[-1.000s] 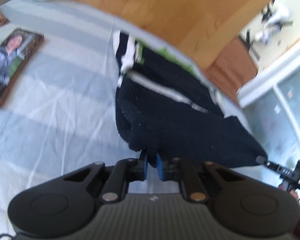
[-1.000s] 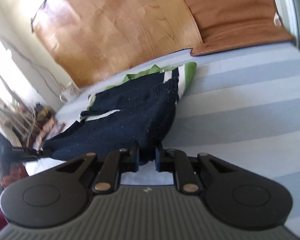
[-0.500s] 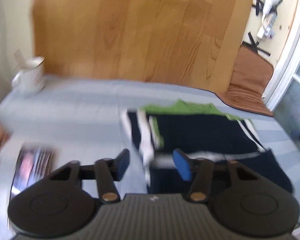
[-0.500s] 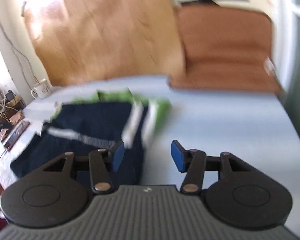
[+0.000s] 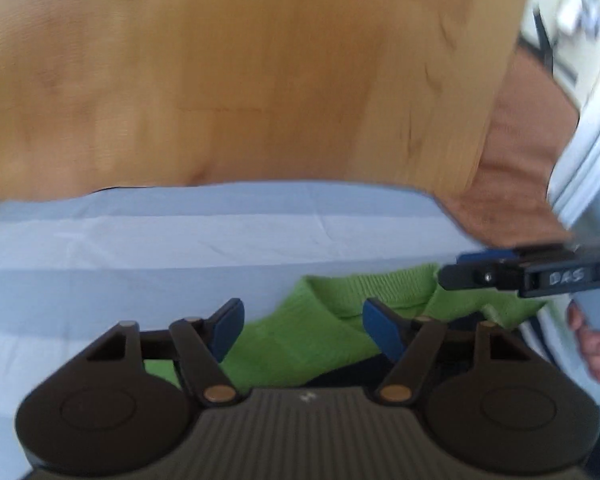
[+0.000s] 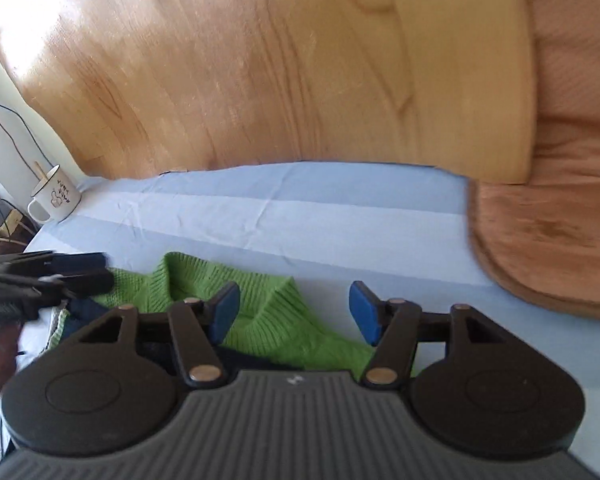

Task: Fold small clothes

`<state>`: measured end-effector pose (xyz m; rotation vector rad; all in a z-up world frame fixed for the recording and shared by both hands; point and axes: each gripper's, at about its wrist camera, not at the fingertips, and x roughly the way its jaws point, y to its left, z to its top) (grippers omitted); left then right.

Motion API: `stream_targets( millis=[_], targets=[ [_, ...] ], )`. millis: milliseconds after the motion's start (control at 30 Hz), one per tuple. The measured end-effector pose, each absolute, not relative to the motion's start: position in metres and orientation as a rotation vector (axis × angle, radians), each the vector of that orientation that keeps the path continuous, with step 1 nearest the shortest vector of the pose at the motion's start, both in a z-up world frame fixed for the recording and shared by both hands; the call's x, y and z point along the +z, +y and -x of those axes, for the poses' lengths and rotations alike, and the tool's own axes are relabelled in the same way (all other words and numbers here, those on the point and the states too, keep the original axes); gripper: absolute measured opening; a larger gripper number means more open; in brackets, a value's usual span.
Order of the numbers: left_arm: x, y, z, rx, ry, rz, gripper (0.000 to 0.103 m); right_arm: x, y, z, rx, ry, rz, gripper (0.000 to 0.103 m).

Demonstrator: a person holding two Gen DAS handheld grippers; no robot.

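Two open hand-held grippers above a half-folded sweater

Largest first, the striped blue bedsheet (image 6: 300,216) carried the navy sweater with its green collar (image 6: 204,280) lying flat near the headboard side, under both tools. A second before, each tool had pinched the navy hem; now the left hand-held gripper (image 5: 302,328) and the right hand-held gripper (image 6: 294,312) had both let go, jaws spread wide and holding nothing, and hovered over the collar. That release suggested one fold was laid down and the next grasp was being lined up. A white mug (image 6: 56,196) stood well apart at the sheet's far corner.
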<state>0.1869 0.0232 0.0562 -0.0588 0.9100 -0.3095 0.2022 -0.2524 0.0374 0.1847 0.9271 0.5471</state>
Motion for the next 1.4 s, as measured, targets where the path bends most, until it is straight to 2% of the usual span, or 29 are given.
stream_targets(
  millis=[33, 100, 133, 167, 200, 433, 600, 733, 867, 967, 1067, 1100, 1167, 1233, 1300, 1400],
  targets=[
    [0.048, 0.015, -0.192, -0.291, 0.932, 0.028, 0.053, 0.036, -0.251, -0.201, 0.559, 0.928, -0.178, 0.063],
    [0.038, 0.004, -0.199, -0.233, 0.928, -0.030, 0.024, 0.029, -0.243, -0.203, 0.561, 0.935, -0.154, 0.060],
    [0.038, 0.002, -0.198, -0.230, 0.919, -0.041, 0.022, 0.027, -0.239, -0.203, 0.560, 0.946, -0.138, 0.031],
    [0.040, 0.003, -0.196, -0.218, 0.921, -0.029, 0.013, 0.026, -0.235, -0.202, 0.547, 0.955, -0.112, 0.017],
    [0.043, 0.006, -0.192, -0.211, 0.923, -0.013, 0.012, 0.029, -0.234, -0.196, 0.536, 0.937, -0.103, 0.017],
    [0.110, 0.028, -0.115, -0.269, 0.752, 0.057, 0.012, 0.100, -0.240, -0.115, 0.582, 0.761, -0.065, 0.014],
    [0.141, 0.037, -0.003, -0.347, 0.601, 0.059, 0.012, 0.141, -0.246, -0.010, 0.643, 0.672, -0.025, 0.014],
    [0.130, 0.041, 0.072, -0.408, 0.564, 0.050, 0.012, 0.133, -0.250, 0.077, 0.663, 0.667, 0.031, 0.014],
    [0.102, 0.048, 0.127, -0.453, 0.626, 0.089, 0.012, 0.088, -0.250, 0.144, 0.634, 0.702, 0.050, 0.014],
    [0.073, 0.050, 0.146, -0.445, 0.700, 0.100, 0.013, 0.058, -0.258, 0.172, 0.586, 0.713, -0.048, 0.014],
    [0.061, 0.053, 0.158, -0.441, 0.763, 0.103, 0.020, 0.040, -0.255, 0.186, 0.546, 0.670, -0.052, 0.016],
    [0.064, 0.056, 0.160, -0.453, 0.760, 0.106, 0.023, 0.040, -0.255, 0.187, 0.551, 0.656, -0.048, 0.019],
    [0.080, 0.069, 0.163, -0.507, 0.715, 0.133, 0.031, 0.047, -0.259, 0.184, 0.590, 0.688, -0.057, 0.035],
    [0.100, 0.085, 0.167, -0.511, 0.621, 0.165, 0.041, 0.062, -0.267, 0.185, 0.617, 0.666, -0.070, 0.036],
    [0.116, 0.097, 0.162, -0.458, 0.550, 0.186, 0.042, 0.082, -0.276, 0.178, 0.588, 0.576, -0.112, 0.036],
    [0.122, 0.101, 0.132, -0.359, 0.534, 0.208, 0.038, 0.101, -0.276, 0.152, 0.515, 0.503, -0.197, 0.038]
  ],
)
